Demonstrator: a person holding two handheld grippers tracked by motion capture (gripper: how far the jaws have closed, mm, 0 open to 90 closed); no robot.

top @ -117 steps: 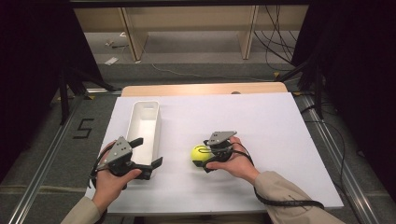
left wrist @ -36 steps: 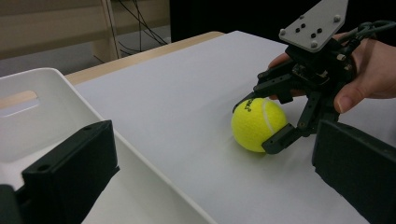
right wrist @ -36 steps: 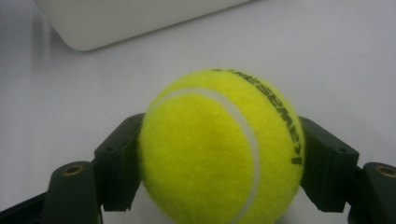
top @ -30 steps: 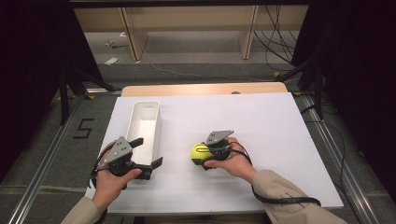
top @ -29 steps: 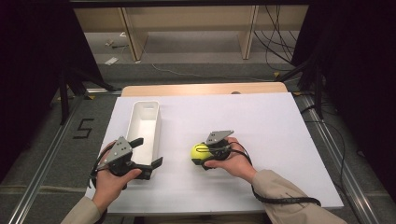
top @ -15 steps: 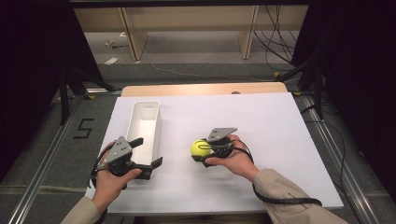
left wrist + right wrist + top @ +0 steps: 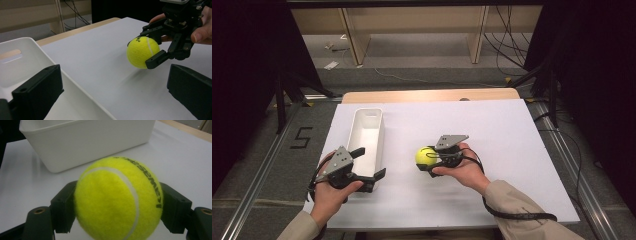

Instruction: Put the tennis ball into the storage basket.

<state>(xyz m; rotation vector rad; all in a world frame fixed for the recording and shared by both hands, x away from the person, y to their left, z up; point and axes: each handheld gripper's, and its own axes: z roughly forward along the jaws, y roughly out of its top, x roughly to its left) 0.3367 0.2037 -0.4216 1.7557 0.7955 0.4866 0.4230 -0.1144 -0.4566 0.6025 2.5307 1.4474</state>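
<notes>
Item: tennis ball (image 7: 425,156), yellow, clamped between the jaws of the right hand-held gripper (image 7: 430,161); it looks lifted just off the white worktop (image 7: 492,135), near the white bin (image 7: 368,131).

Right hand-held gripper: closed on the ball, pads pressing both its sides.

Left hand-held gripper (image 7: 369,166): jaws spread wide and empty, over the bin's near end.

Step in hand, by judgement: ball grasped, carry pending. Next move likely calls for clearing the bin's rim, then releasing inside.

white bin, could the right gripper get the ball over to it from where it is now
Probably yes: the right gripper is shut on the tennis ball, and bare white tabletop lies between it and the open-topped white bin.
</notes>
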